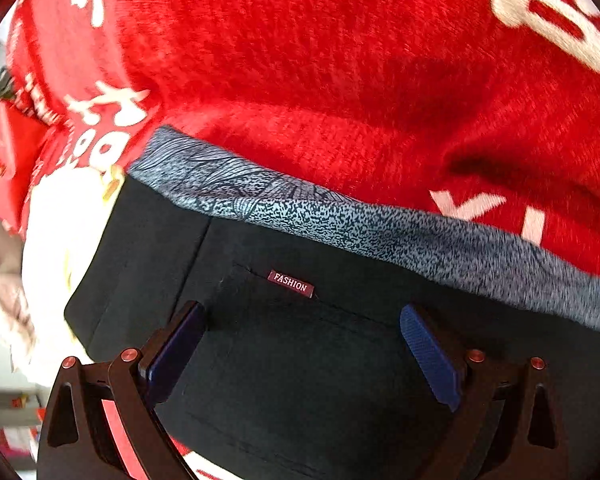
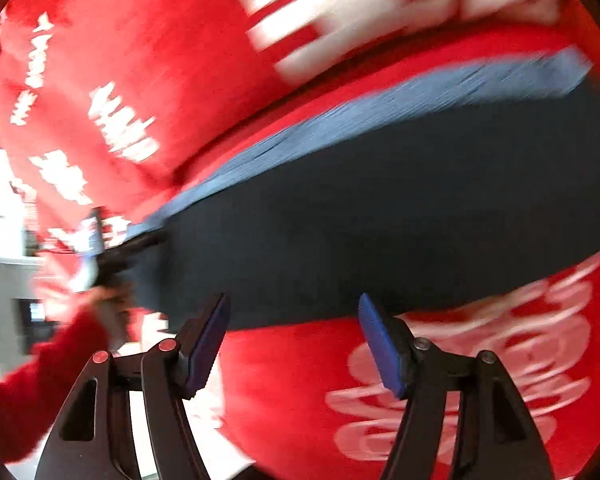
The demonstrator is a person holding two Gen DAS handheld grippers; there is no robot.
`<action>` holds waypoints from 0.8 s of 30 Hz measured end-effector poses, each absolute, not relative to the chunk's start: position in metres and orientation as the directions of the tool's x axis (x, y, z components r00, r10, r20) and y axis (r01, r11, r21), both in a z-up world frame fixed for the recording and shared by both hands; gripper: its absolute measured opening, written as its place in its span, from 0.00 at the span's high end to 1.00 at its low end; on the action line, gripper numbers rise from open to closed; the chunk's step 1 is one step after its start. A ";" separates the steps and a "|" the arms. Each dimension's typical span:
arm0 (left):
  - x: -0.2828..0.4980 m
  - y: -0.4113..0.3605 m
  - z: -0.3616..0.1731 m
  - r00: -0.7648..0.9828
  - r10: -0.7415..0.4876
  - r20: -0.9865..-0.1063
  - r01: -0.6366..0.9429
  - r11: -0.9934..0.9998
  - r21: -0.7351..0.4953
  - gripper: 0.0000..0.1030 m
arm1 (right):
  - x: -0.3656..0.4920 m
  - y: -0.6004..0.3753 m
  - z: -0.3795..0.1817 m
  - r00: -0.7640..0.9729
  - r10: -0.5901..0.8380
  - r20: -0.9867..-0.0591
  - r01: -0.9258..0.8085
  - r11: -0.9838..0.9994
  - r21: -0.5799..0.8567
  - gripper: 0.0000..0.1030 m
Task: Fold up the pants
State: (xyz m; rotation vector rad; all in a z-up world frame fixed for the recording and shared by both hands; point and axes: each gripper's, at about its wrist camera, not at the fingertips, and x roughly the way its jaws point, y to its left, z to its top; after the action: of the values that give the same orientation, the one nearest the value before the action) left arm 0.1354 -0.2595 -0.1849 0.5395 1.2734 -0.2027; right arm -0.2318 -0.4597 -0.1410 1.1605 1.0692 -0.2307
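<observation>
Nearest the left wrist camera, the left gripper (image 1: 302, 354) stands with its blue-padded fingers (image 1: 430, 354) spread wide over the black pants (image 1: 300, 360), nothing pinched between them; whether the tips touch the cloth cannot be told. Just beyond the fingers sits a small dark-red label (image 1: 290, 283) reading "FASHION", sewn at what looks like the edge of a pocket. Past that, a speckled grey-blue band (image 1: 340, 216) runs along the far edge of the pants. Behind everything lies a fuzzy red blanket (image 1: 300, 60) with white lettering, which the pants rest on.

Close to the right wrist camera, the right gripper (image 2: 294, 340) also has its jaws apart, and nothing is between them; its fingers hang over the near edge of the pants (image 2: 380, 220), with red blanket (image 2: 300, 380) showing directly below. This view is smeared by motion, so the label cannot be made out, though the grey-blue band (image 2: 380, 108) reads as a blurred stripe. Only here does a red sleeve (image 2: 32, 392) appear at the lower left, with the left gripper (image 2: 94, 240) at the left end of the pants, too blurred to judge from this side.
</observation>
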 end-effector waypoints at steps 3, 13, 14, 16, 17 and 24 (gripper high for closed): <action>0.141 -0.251 -0.185 0.257 0.095 -0.962 0.495 0.842 0.215 0.04 | -0.193 -0.409 -0.166 0.543 0.452 -0.708 0.609 0.368 0.702 0.31; 0.088 -0.242 -0.170 0.135 -0.079 -0.988 0.740 0.670 0.048 0.04 | -0.109 -0.339 -0.211 0.572 0.487 -0.660 0.624 0.264 0.736 0.32; 0.086 -0.242 -0.174 0.129 -0.078 -0.989 0.744 0.666 0.045 0.04 | -0.110 -0.340 -0.209 0.574 0.484 -0.660 0.627 0.258 0.735 0.34; 0.086 -0.242 -0.184 0.119 -0.070 -0.990 0.731 0.682 0.040 0.04 | -0.112 -0.341 -0.210 0.578 0.480 -0.661 0.633 0.248 0.734 0.36; 0.087 -0.241 -0.186 0.120 -0.073 -0.990 0.727 0.686 0.038 0.04 | -0.112 -0.340 -0.211 0.578 0.478 -0.661 0.638 0.241 0.732 0.38; 0.088 -0.238 -0.187 0.109 -0.092 -0.990 0.745 0.667 0.020 0.04 | -0.138 -0.345 -0.192 0.605 0.468 -0.644 0.628 0.217 0.747 0.45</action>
State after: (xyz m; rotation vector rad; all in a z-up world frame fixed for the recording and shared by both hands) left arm 0.0882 -0.2377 -0.1874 0.6121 1.3294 -0.6752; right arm -0.1379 -0.3452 -0.1922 1.4177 1.0020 -0.1419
